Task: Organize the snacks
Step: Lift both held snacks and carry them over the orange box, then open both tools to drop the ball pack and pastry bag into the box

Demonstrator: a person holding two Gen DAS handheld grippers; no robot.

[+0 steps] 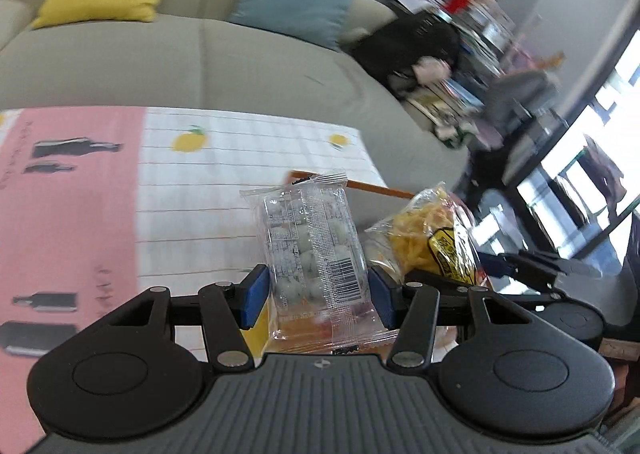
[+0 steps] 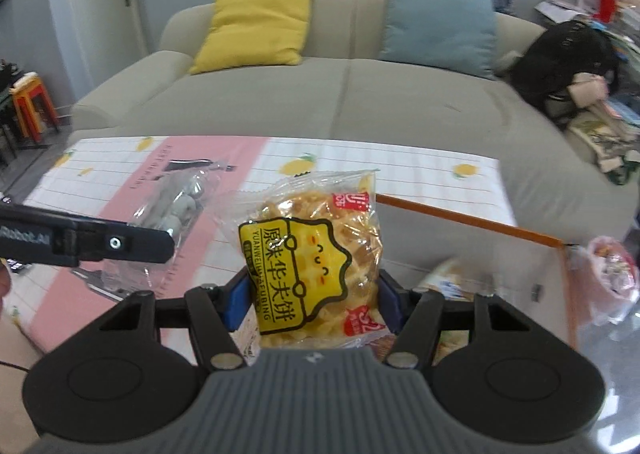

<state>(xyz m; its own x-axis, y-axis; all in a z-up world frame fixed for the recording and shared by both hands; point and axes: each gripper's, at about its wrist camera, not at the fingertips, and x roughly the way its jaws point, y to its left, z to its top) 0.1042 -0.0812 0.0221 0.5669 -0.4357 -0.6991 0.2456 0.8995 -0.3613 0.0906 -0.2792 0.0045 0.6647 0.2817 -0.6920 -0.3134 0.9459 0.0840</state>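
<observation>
My left gripper (image 1: 316,294) is shut on a clear packet of pale green-white candies (image 1: 312,242), held upright above the table. The same packet (image 2: 176,205) and the left gripper's arm (image 2: 88,242) show at the left of the right wrist view. My right gripper (image 2: 312,302) is shut on a clear bag of yellow waffle biscuits with a yellow label (image 2: 316,254), also held up. That bag (image 1: 432,238) and the right gripper show to the right in the left wrist view.
A table with a pink and white lemon-print cloth (image 2: 400,169) lies below. An orange-rimmed tray or box edge (image 2: 472,219) holds more snack packets (image 2: 444,282) at right. A pink bag (image 2: 612,278) hangs at far right. A grey sofa (image 2: 340,101) stands behind.
</observation>
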